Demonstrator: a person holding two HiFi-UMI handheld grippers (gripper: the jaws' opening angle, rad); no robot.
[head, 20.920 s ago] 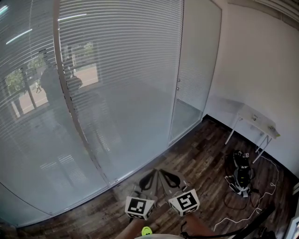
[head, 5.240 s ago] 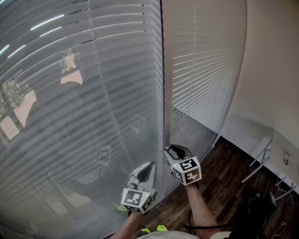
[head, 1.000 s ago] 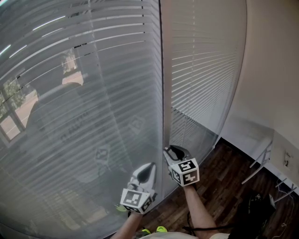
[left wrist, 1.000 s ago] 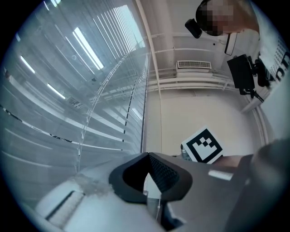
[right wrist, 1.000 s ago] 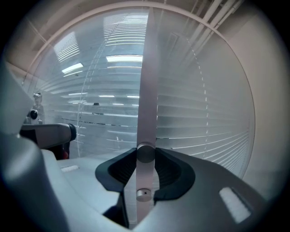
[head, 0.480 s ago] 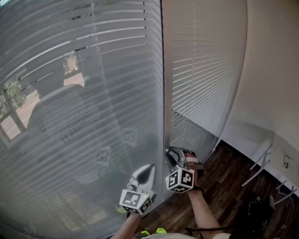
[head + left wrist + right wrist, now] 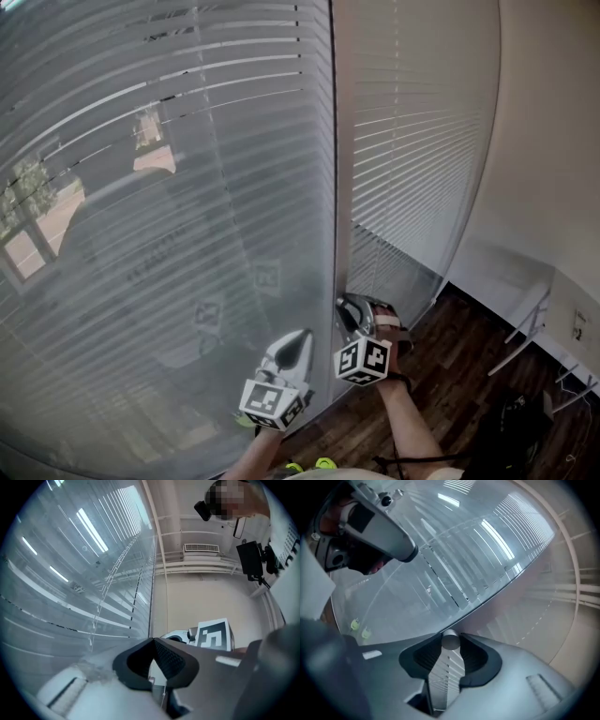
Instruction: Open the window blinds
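Note:
Slatted window blinds (image 7: 169, 187) hang behind glass, with a second pane (image 7: 412, 141) to the right of a vertical frame post (image 7: 339, 187). My right gripper (image 7: 349, 309) is at the post's lower part. In the right gripper view it (image 7: 450, 648) is shut on a small round grey knob (image 7: 450, 641) held between its pads. My left gripper (image 7: 298, 336) hovers just left of it, near the glass. Its jaws (image 7: 153, 641) are shut, tips touching, with nothing between them. The left pane's slats show dark gaps.
A dark wood floor (image 7: 450, 384) runs under the window. White table legs (image 7: 530, 323) and a black bag (image 7: 525, 422) stand at the lower right by a white wall (image 7: 553, 141). The glass mirrors a person and both grippers.
My right gripper has rolled about its own axis on the knob, so its marker cube now faces me. The left pane's slats have tilted a little further. The left gripper has stayed still.

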